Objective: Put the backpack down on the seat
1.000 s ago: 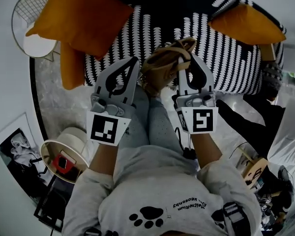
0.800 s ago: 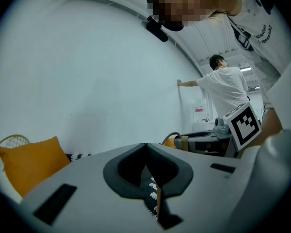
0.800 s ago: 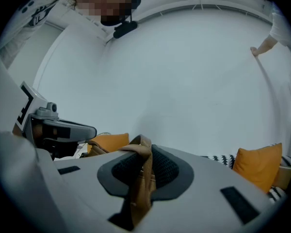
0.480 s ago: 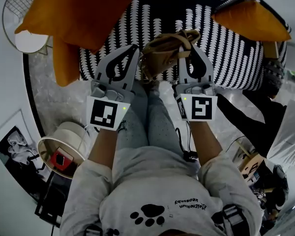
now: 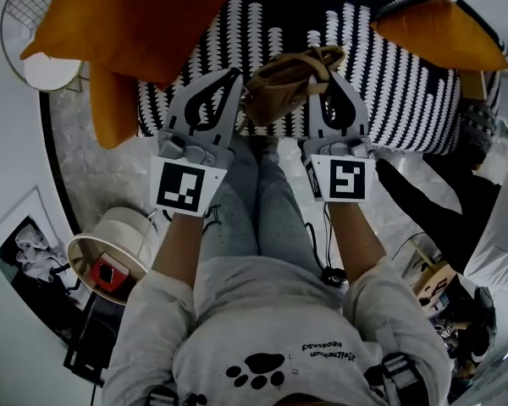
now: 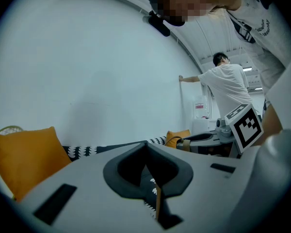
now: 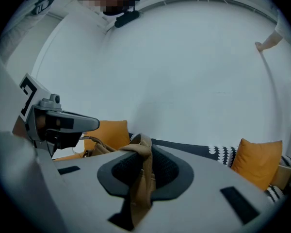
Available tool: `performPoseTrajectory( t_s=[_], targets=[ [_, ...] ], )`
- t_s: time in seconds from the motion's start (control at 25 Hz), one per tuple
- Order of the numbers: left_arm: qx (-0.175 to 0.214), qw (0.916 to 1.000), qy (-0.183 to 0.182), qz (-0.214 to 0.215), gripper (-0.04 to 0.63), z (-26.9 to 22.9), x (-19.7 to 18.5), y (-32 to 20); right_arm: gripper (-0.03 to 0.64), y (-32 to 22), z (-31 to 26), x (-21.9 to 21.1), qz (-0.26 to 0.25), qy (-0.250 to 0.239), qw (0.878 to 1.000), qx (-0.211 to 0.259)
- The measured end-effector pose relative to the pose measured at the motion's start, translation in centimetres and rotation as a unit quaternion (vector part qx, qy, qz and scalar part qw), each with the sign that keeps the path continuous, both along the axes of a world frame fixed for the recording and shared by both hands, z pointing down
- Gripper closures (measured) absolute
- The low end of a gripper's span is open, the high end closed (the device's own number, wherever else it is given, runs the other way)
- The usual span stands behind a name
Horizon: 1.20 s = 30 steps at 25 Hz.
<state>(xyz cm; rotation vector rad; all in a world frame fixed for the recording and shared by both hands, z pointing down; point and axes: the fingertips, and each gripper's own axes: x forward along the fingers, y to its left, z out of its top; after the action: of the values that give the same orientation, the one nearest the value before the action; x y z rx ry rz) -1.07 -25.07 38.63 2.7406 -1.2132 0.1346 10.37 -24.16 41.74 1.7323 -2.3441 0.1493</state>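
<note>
A tan backpack [image 5: 285, 81] hangs between my two grippers over the front part of a sofa seat [image 5: 389, 83] with a black-and-white pattern. My left gripper [image 5: 226, 81] is shut on a thin tan strap [image 6: 157, 205], which shows as a narrow strip between its jaws in the left gripper view. My right gripper [image 5: 332, 83] is shut on a wider folded strap [image 7: 140, 178] that fills its jaws. Whether the bag's bottom touches the seat is hidden by the bag itself.
Orange cushions lie on the sofa at left [image 5: 127, 15] and right [image 5: 440, 32]; a third [image 5: 110, 100] hangs at the left end. A round side table [image 5: 110, 256] stands by my left leg. A wire basket [image 5: 30, 24] is at the far left. A person [image 6: 228, 86] stands by the wall.
Both grippers have sunk and moved forward over the sofa seat, carrying the backpack with them. Both grips look unchanged.
</note>
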Motion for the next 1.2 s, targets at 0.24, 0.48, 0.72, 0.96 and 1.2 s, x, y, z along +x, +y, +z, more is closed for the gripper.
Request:
performPoseTrajectory(
  t_s=[0.24, 0.48, 0.72, 0.96, 1.2],
  targets=[
    [-0.006, 1.0000, 0.003, -0.005, 0.577, 2.7, -0.3, -0.8, 0.540, -0.9, 2.8, -0.9, 0.001, -0.006, 1.000, -0.006],
    [-0.016, 0.9998, -0.008, -0.002, 0.577, 5.8, -0.2, -1.5, 0.540, -2.0, 6.0, -1.3, -0.001, -0.004, 1.000, -0.008],
    [-0.026, 0.9996, -0.009, -0.006, 0.577, 7.7, -0.4, -2.0, 0.540, -3.0, 9.0, -1.7, -0.003, 0.006, 1.000, -0.021],
    [-0.037, 0.9991, -0.023, -0.004, 0.577, 9.9, -0.2, -2.7, 0.540, -4.3, 13.3, -1.8, -0.015, 0.037, 0.998, -0.048],
    [-0.041, 0.9986, -0.032, 0.000, 0.577, 12.1, -0.1, -3.7, 0.540, -5.3, 18.0, -2.2, -0.030, 0.076, 0.993, -0.090]
  ],
)
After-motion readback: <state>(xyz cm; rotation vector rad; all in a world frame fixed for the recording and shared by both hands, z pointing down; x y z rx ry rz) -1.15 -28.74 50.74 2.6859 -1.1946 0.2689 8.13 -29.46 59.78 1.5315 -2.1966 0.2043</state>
